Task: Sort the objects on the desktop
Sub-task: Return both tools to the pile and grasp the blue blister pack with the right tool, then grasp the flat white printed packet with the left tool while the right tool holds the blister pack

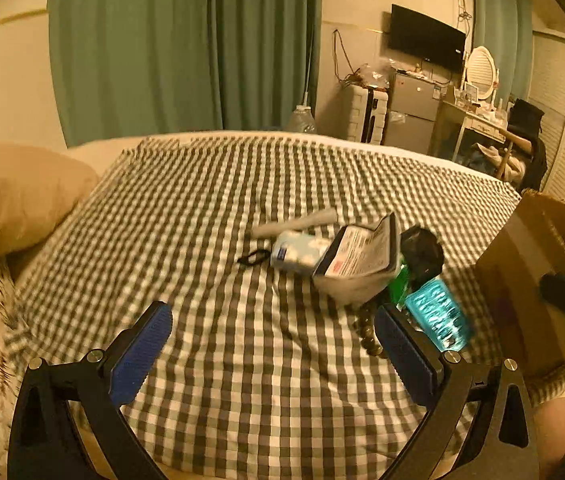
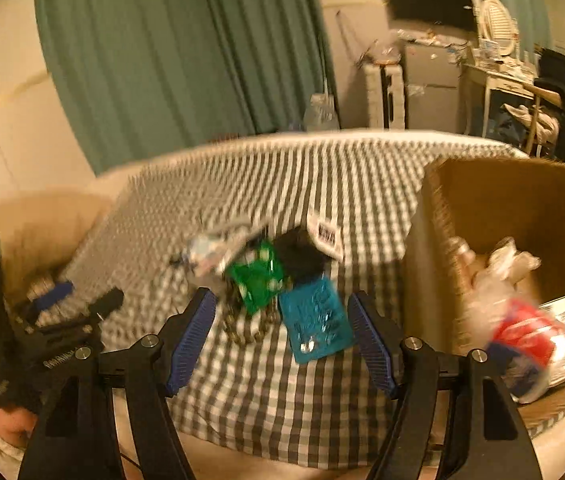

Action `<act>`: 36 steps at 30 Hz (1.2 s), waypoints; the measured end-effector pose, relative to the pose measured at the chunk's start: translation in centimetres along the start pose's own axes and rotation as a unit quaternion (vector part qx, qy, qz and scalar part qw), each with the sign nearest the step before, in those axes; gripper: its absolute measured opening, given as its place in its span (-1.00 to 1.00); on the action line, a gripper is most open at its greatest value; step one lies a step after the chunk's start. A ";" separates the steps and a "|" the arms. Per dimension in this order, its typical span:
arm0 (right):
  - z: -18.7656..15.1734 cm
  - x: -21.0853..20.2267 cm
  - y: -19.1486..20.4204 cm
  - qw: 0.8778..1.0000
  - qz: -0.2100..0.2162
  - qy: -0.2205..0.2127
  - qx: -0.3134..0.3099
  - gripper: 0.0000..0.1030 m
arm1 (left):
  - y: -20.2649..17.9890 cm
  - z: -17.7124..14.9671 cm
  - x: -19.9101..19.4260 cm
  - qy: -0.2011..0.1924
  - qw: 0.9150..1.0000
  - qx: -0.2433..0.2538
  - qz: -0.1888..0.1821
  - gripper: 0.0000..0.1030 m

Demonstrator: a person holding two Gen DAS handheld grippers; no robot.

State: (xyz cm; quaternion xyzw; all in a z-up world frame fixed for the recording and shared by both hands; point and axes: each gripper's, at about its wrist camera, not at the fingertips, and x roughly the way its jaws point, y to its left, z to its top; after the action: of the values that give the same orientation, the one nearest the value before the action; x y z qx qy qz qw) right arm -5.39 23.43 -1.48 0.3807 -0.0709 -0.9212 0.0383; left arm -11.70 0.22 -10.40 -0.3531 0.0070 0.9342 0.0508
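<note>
Left claw (image 1: 272, 354) and right claw (image 2: 282, 336): both spread wide, nothing gripped, above the grey-and-white checked bed cover (image 1: 242, 380). Just ahead: teal blister pack (image 2: 316, 326) flat on the cover, touching a green packet (image 2: 258, 276) and a black lump (image 2: 298, 256) in a small pile. Further right: open brown cardboard box (image 2: 482, 192) holding a red-and-white wrapped item (image 2: 522, 336), blurred.

A grey-and-white gingham bedspread (image 1: 242, 340) is seen beneath a teal blister pack (image 2: 316, 326), a bright green packet (image 2: 258, 280) and a black object (image 1: 422, 250). Blue ribbed pads (image 1: 140, 354) are fitted to black gripper arms. A brown cardboard box (image 2: 514, 200) and green curtains (image 1: 182, 48) are shown.
</note>
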 end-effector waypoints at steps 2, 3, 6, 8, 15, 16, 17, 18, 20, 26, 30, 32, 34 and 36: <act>-0.3 2.1 0.1 1.000 -0.014 0.022 -0.010 0.33 | -0.1 -0.9 1.0 -0.001 1.000 0.001 -0.004 1.00; -0.3 2.9 0.1 0.999 -0.015 0.032 -0.011 0.33 | -0.5 -1.3 1.4 -0.003 1.000 0.005 -0.004 1.00; -0.1 5.3 -0.5 0.998 -0.004 0.056 0.009 0.33 | -0.9 -1.7 3.6 0.025 1.000 0.014 -0.012 1.00; -0.1 7.1 -1.1 0.997 -0.005 0.073 0.022 0.33 | -1.5 -1.7 4.7 0.024 0.999 0.023 -0.020 1.00; -0.3 12.8 -1.7 0.991 -0.020 0.132 0.023 0.33 | -4.6 -1.1 7.4 0.007 0.994 0.097 -0.041 1.00; -0.4 13.3 -1.8 0.990 -0.021 0.139 0.020 0.33 | -5.0 -1.0 7.8 0.003 0.993 0.108 -0.046 1.00; -0.4 14.0 -1.9 0.989 -0.026 0.146 0.019 0.33 | -5.3 -0.8 8.3 -0.001 0.992 0.117 -0.049 1.00; -0.5 14.4 -2.0 0.988 -0.031 0.150 0.018 0.33 | -5.7 -0.7 8.8 -0.004 0.991 0.124 -0.053 1.00; -0.5 15.1 -2.4 0.987 -0.048 0.154 0.018 0.34 | -6.2 -0.5 10.2 -0.013 0.989 0.133 -0.065 1.00; -0.7 16.4 -3.0 0.985 -0.049 0.164 0.016 0.38 | -5.6 -0.1 13.2 0.007 0.989 0.117 -0.088 1.00; -0.9 16.2 -2.4 0.985 -0.046 0.167 -0.002 0.43 | -4.5 0.7 13.0 0.002 0.991 0.093 -0.092 1.00; -1.0 15.9 -2.0 0.984 -0.033 0.173 -0.008 0.48 | -4.0 1.0 11.9 -0.020 0.991 0.098 -0.091 1.00; -1.2 16.2 -1.5 0.983 -0.036 0.179 -0.017 0.53 | -3.8 1.2 11.3 -0.036 0.990 0.103 -0.087 1.00; -1.4 16.7 -1.0 0.981 -0.049 0.187 -0.031 0.53 | -3.9 1.4 11.3 -0.039 0.990 0.105 -0.090 1.00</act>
State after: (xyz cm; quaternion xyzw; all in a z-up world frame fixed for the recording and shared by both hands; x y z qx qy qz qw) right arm -16.23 22.15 -14.20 0.5479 -0.0158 -0.8362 0.0178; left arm -20.68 5.17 -16.73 -0.3082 0.0712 0.9329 0.1721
